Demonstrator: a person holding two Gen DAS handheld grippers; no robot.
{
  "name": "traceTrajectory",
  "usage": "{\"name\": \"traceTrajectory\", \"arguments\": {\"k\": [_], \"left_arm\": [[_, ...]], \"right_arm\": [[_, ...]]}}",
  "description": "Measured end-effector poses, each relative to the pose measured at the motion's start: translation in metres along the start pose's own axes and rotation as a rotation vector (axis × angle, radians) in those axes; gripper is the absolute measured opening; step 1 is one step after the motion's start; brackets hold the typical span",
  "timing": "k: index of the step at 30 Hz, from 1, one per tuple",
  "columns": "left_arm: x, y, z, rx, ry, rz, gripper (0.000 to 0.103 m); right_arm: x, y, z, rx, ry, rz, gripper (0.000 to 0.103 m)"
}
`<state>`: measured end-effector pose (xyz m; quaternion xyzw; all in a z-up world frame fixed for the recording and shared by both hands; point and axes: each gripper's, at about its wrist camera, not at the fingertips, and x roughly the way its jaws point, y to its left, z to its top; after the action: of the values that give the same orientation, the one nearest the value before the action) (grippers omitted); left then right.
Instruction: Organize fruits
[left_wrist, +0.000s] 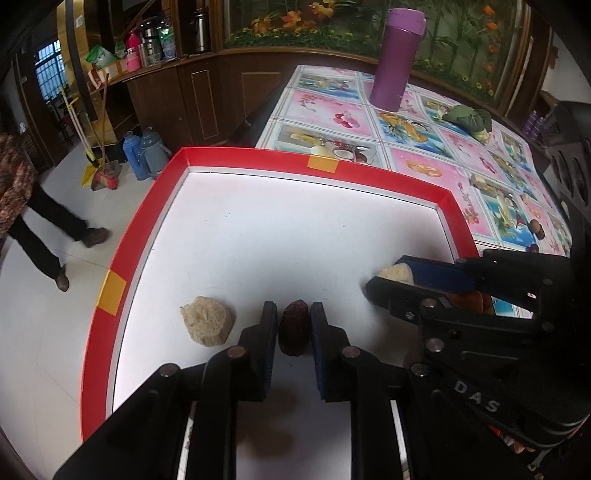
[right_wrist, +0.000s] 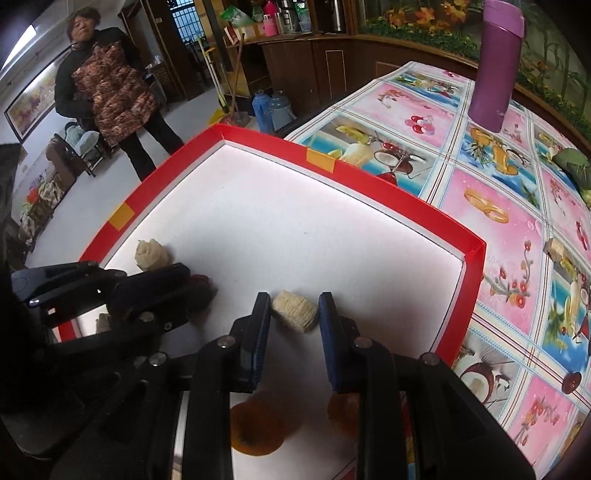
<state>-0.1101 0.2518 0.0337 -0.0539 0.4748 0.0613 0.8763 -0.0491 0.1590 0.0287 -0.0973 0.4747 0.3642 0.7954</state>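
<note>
A red-rimmed tray (left_wrist: 280, 157) with a white floor lies on the table. My left gripper (left_wrist: 293, 306) reaches down into it, its pads against both sides of a dark red date (left_wrist: 293, 330) that rests on the floor: shut on it. Just left of it lies a loose beige lump (left_wrist: 207, 320). My right gripper (right_wrist: 294, 297) is shut on a second beige, fibrous piece (right_wrist: 295, 311) near the tray's right wall (right_wrist: 472, 266). In the left wrist view the right gripper (left_wrist: 386, 275) enters from the right. Blurred orange fruits (right_wrist: 255, 428) lie under the right gripper.
A tall purple flask (left_wrist: 400, 55) and a green leaf-wrapped bundle (left_wrist: 467, 120) stand on the fruit-patterned tablecloth (left_wrist: 332, 107) beyond the tray. A person (right_wrist: 110, 92) stands on the floor left of the table. Thermos jugs (left_wrist: 147, 153) and brooms sit by the cabinets.
</note>
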Motion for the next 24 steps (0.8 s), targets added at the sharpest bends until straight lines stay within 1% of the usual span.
{"name": "traceTrajectory", "arguments": {"k": [3, 6, 10, 14, 17, 20, 24], "left_arm": [[-0.011, -0.001, -0.001, -0.003, -0.032, 0.022, 0.029], [-0.024, -0.006, 0.0, 0.008, -0.063, 0.049, 0.031], [-0.041, -0.024, 0.004, 0.04, -0.119, 0.067, 0.043], [-0.051, -0.055, 0.009, 0.059, -0.164, 0.02, 0.046], [-0.052, -0.08, 0.012, 0.081, -0.182, -0.017, 0.046], [-0.048, -0.104, 0.014, 0.088, -0.172, -0.063, 0.047], [-0.036, -0.142, 0.015, 0.139, -0.136, -0.11, 0.047]], "right_arm": [[-0.009, -0.005, -0.003, 0.015, -0.024, 0.031, 0.029], [-0.028, -0.019, -0.006, 0.034, -0.086, 0.06, 0.029], [-0.053, -0.046, -0.014, 0.084, -0.166, 0.069, 0.029], [-0.073, -0.082, -0.03, 0.12, -0.2, 0.041, 0.029], [-0.09, -0.12, -0.05, 0.177, -0.221, 0.003, 0.029], [-0.109, -0.161, -0.075, 0.238, -0.222, -0.044, 0.029], [-0.13, -0.208, -0.109, 0.308, -0.213, -0.119, 0.029]]}}
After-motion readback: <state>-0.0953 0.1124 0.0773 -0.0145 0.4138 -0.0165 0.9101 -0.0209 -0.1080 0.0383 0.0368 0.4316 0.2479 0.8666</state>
